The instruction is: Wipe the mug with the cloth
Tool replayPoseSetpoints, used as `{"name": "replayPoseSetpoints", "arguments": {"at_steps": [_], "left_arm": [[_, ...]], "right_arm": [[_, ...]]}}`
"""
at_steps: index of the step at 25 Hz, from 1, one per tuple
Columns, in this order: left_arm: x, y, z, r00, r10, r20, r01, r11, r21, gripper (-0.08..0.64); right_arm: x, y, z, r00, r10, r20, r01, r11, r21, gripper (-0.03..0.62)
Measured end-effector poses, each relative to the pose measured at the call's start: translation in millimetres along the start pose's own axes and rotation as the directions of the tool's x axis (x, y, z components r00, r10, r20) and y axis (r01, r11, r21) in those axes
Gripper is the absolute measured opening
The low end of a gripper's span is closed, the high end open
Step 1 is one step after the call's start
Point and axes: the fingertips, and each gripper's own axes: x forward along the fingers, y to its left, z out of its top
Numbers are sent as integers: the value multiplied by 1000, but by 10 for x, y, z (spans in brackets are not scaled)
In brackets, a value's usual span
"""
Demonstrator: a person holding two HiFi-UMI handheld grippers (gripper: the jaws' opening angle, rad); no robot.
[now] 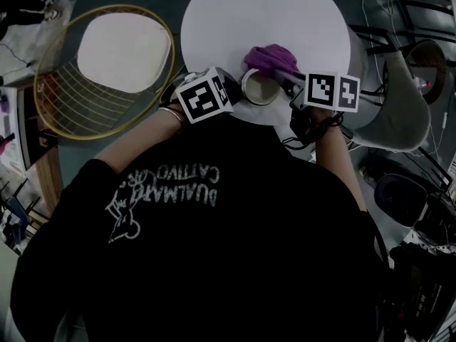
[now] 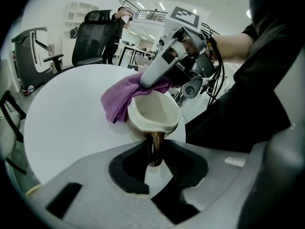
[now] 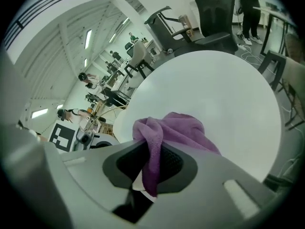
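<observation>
A cream mug [image 1: 260, 88] with a brown handle stands near the front edge of the round white table [image 1: 235, 13]. My left gripper [image 2: 155, 151] is shut on the mug handle [image 2: 156, 144], and the mug [image 2: 153, 112] tilts its mouth toward the camera. A purple cloth [image 1: 271, 57] lies bunched against the mug's far side. My right gripper [image 3: 155, 163] is shut on a fold of the cloth [image 3: 177, 131]. In the left gripper view the right gripper [image 2: 159, 68] presses the cloth [image 2: 121, 98] onto the mug's rim. Both marker cubes flank the mug in the head view.
A gold wire chair [image 1: 107, 70] with a white cushion stands left of the table. A grey shell chair [image 1: 402, 112] and cables are at the right. A black office chair [image 2: 97, 30] stands beyond the table's far edge.
</observation>
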Motion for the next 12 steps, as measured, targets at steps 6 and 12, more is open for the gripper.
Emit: {"name": "replayPoseSetpoints", "arguments": {"at_steps": [6,12], "left_arm": [[11,6,0,1000,2,-8,-2,1000,2,87],[15,-6,-17,1000,-4,-14,4,1000,-8,86]], "right_arm": [[-64,-83,-55,997,47,57,-53,993,109,78],[-123,-370,-174,996,-38,81,21,979,203,26]]}}
